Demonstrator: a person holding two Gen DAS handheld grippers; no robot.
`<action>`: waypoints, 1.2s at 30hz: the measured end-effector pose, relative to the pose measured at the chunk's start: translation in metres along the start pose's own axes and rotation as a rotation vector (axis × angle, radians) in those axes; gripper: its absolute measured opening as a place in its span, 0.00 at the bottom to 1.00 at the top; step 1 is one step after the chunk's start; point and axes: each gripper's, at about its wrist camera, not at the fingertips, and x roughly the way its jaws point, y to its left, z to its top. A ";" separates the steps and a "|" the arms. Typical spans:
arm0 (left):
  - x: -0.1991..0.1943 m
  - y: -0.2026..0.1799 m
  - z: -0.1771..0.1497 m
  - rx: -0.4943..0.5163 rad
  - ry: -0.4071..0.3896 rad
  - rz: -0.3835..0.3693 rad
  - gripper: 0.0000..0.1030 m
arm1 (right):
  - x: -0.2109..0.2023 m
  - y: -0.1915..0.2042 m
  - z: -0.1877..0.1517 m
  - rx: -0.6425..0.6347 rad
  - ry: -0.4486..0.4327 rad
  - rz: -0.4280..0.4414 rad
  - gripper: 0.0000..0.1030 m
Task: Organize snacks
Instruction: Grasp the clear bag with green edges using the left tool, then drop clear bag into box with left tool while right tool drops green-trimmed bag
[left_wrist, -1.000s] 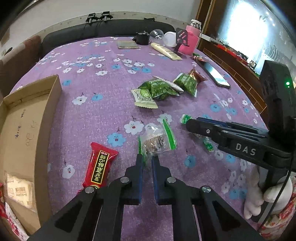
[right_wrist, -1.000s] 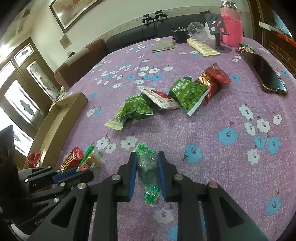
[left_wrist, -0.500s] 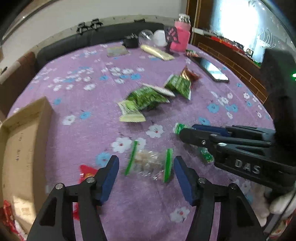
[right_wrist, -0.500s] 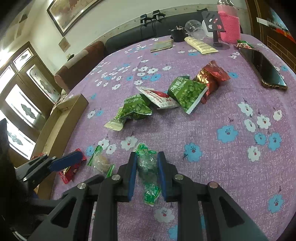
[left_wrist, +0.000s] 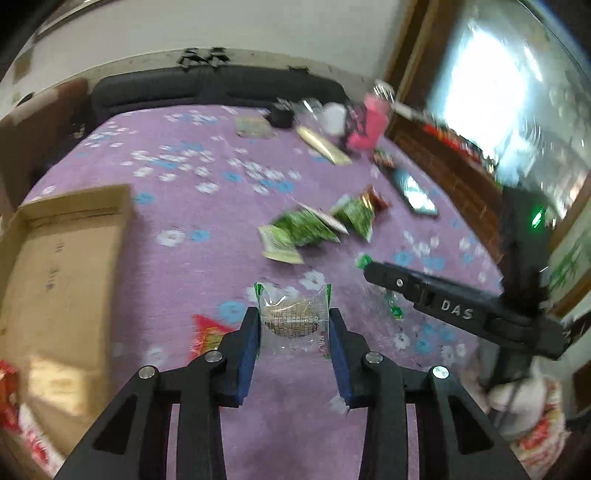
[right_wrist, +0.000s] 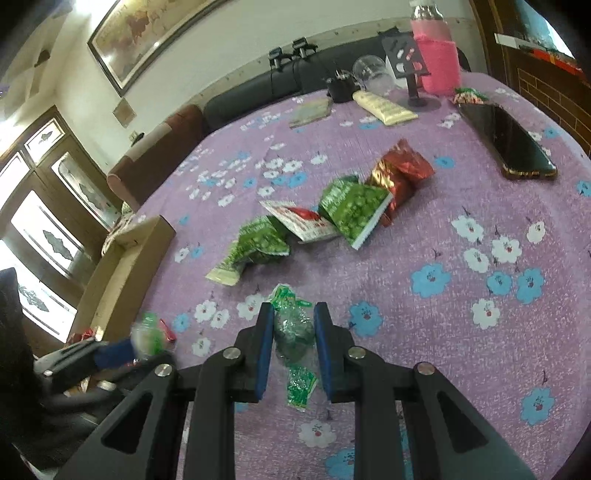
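Note:
My left gripper (left_wrist: 293, 314) has a clear snack packet with green ends (left_wrist: 291, 323) across its blue pads; its jaws are closing on it, and the packet hangs above the purple flowered tablecloth (left_wrist: 166, 206). In the right wrist view that gripper and packet (right_wrist: 151, 334) are blurred at the lower left. My right gripper (right_wrist: 294, 312) is shut on a crumpled green-and-clear packet (right_wrist: 293, 332), low over the cloth. From the left wrist view its fingers (left_wrist: 399, 282) reach in from the right.
An open cardboard box (left_wrist: 66, 258) sits at the table's left edge, a red packet (left_wrist: 208, 332) beside it. Several green and red snack bags (right_wrist: 351, 210) lie mid-table. A phone (right_wrist: 509, 144), pink bottle (right_wrist: 437, 59) and small items stand at the far side.
My left gripper opened from the packet's end, took the clear packet across its width and rose with it. The right gripper kept still, shut on its green packet.

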 end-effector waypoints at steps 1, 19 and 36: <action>-0.012 0.009 0.000 -0.018 -0.016 0.003 0.37 | 0.000 0.002 0.001 -0.005 -0.003 0.003 0.20; -0.076 0.222 -0.006 -0.353 -0.013 0.241 0.38 | 0.055 0.217 0.013 -0.235 0.248 0.290 0.21; -0.078 0.267 -0.014 -0.519 -0.042 0.165 0.53 | 0.134 0.288 0.000 -0.273 0.354 0.239 0.22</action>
